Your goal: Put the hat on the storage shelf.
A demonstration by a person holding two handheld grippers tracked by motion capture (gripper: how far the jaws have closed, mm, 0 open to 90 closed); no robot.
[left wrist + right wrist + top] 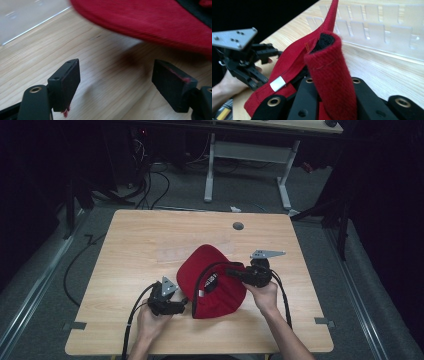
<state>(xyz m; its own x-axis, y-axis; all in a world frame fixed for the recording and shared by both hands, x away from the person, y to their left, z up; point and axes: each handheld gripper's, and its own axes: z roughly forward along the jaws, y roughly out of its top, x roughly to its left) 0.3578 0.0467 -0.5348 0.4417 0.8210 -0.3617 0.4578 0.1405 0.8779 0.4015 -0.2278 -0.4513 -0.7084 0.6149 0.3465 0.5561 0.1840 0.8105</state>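
Pinching the red cap's strap (329,82), my right gripper (235,272) could lose it; my left gripper (116,82), lower left, gapes empty.

No legible text, brand, number or sign anywhere. Small white label (201,293) sewn inside red fabric cap (212,285): too small to read from high view. Same cap (329,72) in right gripper view carries small shiny silver tag (277,83), blank as far as can be told; tiny orange stitched mark (307,46) near seam, illegible. Clear plastic sheet (372,27) on light wooden table (384,72) shows moulded ridges only, no lettering.
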